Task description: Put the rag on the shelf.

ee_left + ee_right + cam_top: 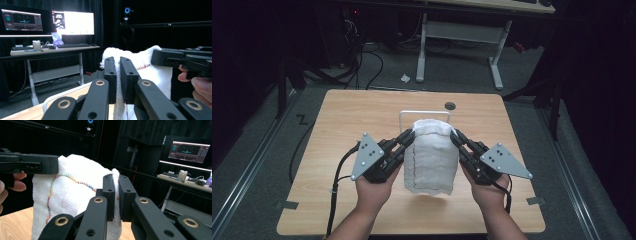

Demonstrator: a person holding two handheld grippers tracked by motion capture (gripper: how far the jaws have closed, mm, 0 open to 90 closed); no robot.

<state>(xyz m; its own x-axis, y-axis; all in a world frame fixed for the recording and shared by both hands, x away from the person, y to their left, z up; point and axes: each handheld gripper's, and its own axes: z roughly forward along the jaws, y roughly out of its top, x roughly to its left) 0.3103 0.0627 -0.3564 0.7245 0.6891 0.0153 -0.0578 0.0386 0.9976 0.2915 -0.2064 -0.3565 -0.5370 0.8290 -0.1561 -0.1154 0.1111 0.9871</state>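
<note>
Towel [432, 157] held up above the bench [342, 115], between my two grippers.
My left gripper [410, 136] is closed on the left top corner of the white cloth, and my right gripper [455, 136] is closed on the right top corner; the cloth hangs down, with a white wire rack [424, 113] behind it.

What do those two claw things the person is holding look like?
Both claws, left and right, are black, built of jointed bars with brass-coloured rivets and flat rectangular jaws. Each carries a grey three-cornered plate with small holes on top. A black cable trails from each. No sleeves are in view.
</note>
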